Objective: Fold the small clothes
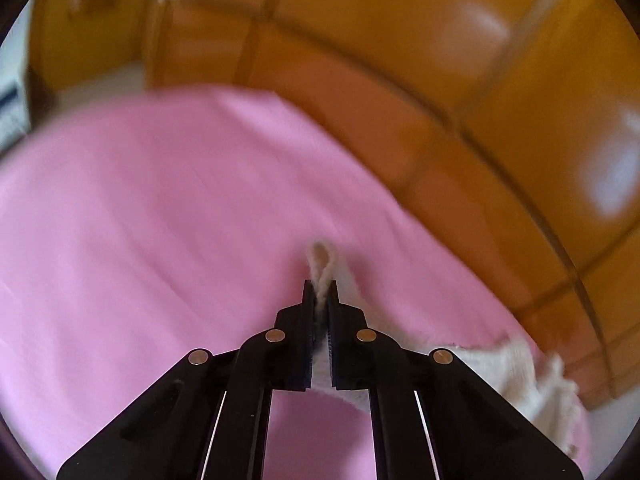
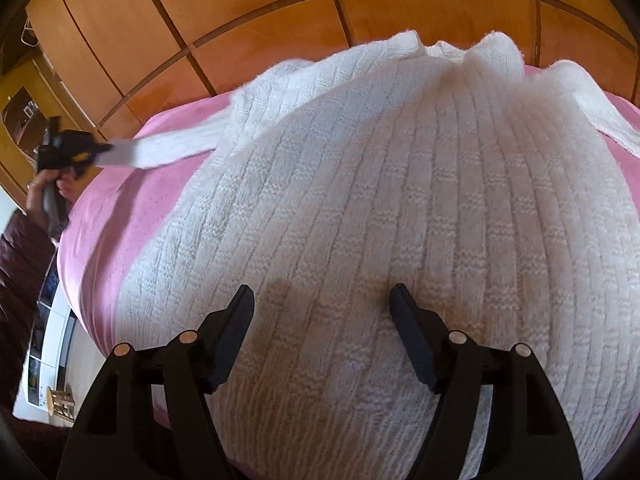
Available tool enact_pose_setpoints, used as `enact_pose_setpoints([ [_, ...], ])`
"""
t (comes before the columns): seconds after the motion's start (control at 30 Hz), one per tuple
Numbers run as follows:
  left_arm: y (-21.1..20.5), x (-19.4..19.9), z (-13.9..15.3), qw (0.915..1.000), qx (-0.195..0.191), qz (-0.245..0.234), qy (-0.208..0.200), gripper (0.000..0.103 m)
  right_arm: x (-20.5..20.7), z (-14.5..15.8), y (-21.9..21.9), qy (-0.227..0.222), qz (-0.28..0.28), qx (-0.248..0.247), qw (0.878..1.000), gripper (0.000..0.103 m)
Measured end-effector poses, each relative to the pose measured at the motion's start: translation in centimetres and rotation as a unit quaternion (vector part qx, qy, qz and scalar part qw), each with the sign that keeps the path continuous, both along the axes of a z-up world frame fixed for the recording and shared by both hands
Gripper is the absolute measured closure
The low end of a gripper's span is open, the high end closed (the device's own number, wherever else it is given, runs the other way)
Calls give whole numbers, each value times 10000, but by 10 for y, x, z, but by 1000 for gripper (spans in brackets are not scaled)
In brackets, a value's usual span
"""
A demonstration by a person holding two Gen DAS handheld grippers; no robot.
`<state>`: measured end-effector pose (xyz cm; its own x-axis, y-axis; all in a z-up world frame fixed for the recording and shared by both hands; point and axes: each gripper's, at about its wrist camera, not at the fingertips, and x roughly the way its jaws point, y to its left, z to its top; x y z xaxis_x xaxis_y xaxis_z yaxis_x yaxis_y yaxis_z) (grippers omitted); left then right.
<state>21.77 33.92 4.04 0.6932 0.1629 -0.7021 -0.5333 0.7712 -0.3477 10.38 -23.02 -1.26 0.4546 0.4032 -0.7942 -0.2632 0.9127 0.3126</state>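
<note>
A white knitted sweater (image 2: 380, 208) lies spread flat on a pink cloth (image 2: 132, 208). My right gripper (image 2: 322, 300) is open and hovers just above the sweater's lower middle, fingertips apart on either side of a ribbed band. My left gripper (image 1: 320, 296) is shut on the end of the sweater's left sleeve (image 1: 320, 264), holding it above the pink cloth (image 1: 160, 220). In the right wrist view the left gripper (image 2: 80, 152) is at the far left, with the sleeve (image 2: 160, 152) stretched out from the sweater's body. The left wrist view is motion-blurred.
Orange wooden panelled cabinets (image 2: 240, 20) stand close behind the pink cloth. A white box with pictures (image 2: 48, 344) and a small wooden item (image 2: 60, 400) lie lower left beside the cloth. A dark brown cushion (image 2: 20, 272) is at the left edge.
</note>
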Motion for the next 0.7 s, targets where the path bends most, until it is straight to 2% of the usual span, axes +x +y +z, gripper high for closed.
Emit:
enact_pose_setpoints([
  [0.03,15,-5,15,9991,336,254,-27,99,1,0,-1,-6,-6,1,10000,32],
  [0.13,54,-21,35,9935,798,816,33,99,2,-2,1,-52,-1,-31,10000,28],
  [0.2,68,-28,33,9900,987,996,182,99,2,-2,4,-86,6,-94,9999,26],
  [0.27,71,-28,23,9899,1028,910,359,99,1,-3,9,-118,18,-153,9998,23],
  [0.4,51,-29,-11,9959,480,583,494,98,0,-3,17,-150,78,-310,9994,21],
  [0.47,41,-35,-22,9981,125,285,536,85,0,-3,19,-153,77,-344,9993,21],
  [0.5,31,-41,-28,9986,-162,47,494,69,0,-3,19,-154,77,-331,9993,21],
  [0.53,23,-42,-33,9985,-334,-134,406,58,0,-2,19,-163,66,-322,9993,21],
  [0.6,-3,-56,-37,9955,-599,-690,240,57,-2,-2,19,-174,86,-330,9993,22],
  [0.63,-20,-62,-40,9914,-725,-1063,225,57,-2,0,15,-163,96,-305,9994,22],
  [0.7,-61,-83,-47,9760,-1068,-1887,186,57,-5,3,0,-150,1,-255,9996,22],
])
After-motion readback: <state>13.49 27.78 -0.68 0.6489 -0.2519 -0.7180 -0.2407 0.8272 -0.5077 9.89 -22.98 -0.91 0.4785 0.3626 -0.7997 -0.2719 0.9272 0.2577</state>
